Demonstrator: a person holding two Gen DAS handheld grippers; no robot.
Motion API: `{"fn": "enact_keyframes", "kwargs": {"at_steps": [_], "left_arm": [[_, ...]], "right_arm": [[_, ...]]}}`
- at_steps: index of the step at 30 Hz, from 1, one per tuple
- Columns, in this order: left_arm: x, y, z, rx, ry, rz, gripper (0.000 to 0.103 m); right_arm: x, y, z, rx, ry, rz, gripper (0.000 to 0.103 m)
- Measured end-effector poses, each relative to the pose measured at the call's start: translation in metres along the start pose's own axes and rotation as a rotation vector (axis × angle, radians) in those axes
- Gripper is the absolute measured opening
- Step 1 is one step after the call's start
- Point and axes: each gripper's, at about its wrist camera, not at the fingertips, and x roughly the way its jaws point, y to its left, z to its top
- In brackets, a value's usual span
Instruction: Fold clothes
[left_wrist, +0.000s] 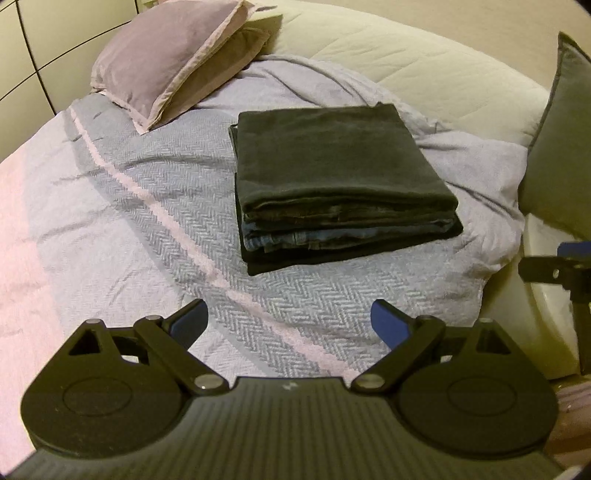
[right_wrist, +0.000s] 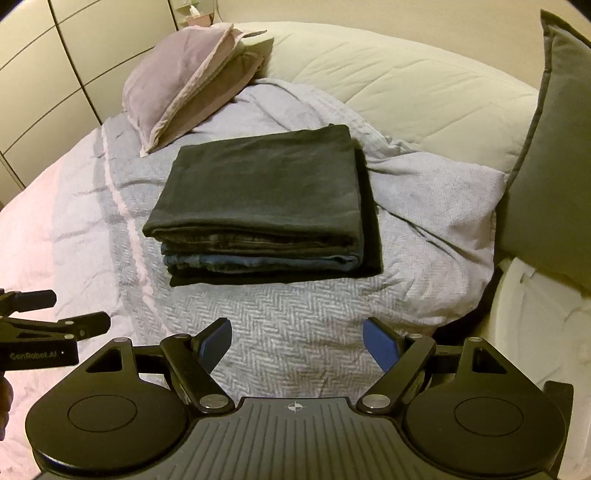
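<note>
A squared-off stack of folded dark clothes sits on the grey herringbone bedspread, toward the bed's right edge and short of the pillows at its head. Its long axis runs from foot to head, folded edges facing the tools. Both grippers hang over the bedspread on the foot side, clear of the stack. The left gripper and right gripper stand wide apart in the jaws, empty, touching nothing; neither looks clearly nearer.
</note>
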Motion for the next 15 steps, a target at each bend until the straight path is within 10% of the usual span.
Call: {"fn": "enact_keyframes", "kwargs": {"at_steps": [15], "left_arm": [[-0.0049,-0.0038,-0.0026,0.014,-0.003,0.007,0.093]], "right_arm": [[-0.0066,0.0029,-0.0042,0.007,-0.004,-0.009,0.081]]}}
